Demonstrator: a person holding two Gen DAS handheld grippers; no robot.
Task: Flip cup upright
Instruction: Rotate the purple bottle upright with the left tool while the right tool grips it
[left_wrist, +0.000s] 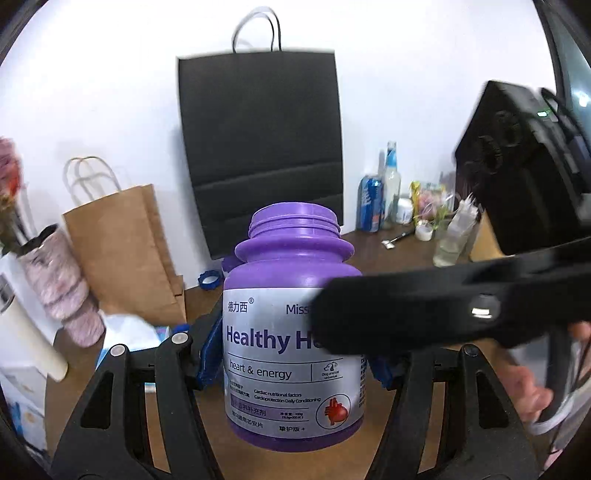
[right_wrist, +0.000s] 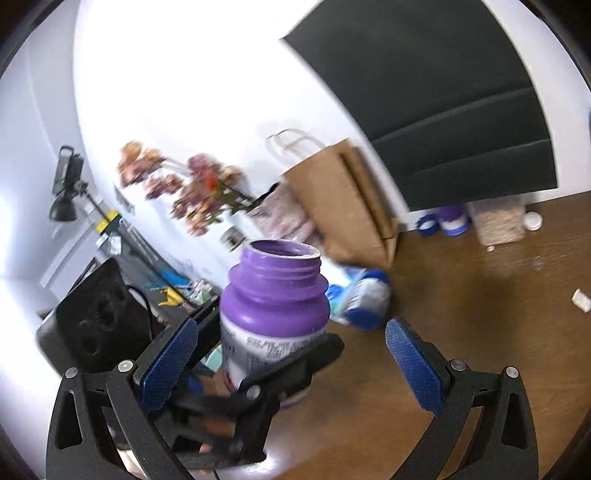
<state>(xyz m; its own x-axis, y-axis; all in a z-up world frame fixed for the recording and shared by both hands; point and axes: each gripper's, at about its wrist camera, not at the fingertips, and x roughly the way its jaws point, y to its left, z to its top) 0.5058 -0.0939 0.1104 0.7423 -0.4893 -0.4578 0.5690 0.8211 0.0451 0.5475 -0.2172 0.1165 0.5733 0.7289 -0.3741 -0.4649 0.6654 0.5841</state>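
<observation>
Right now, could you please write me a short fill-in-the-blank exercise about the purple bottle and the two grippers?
1. The purple supplement bottle stands with its open mouth facing ____.
2. The ____ gripper is shut on the bottle, blue pads pressed to its sides.
3. The right gripper has its jaws ____, gripping nothing.
4. Against the wall behind the bottle leans a black ____ with white handles.

Missing words: up; left; open; paper bag

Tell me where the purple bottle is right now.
The purple bottle stands upright, mouth up, centre of both wrist views, clamped in the left gripper, before the black bag.
</observation>
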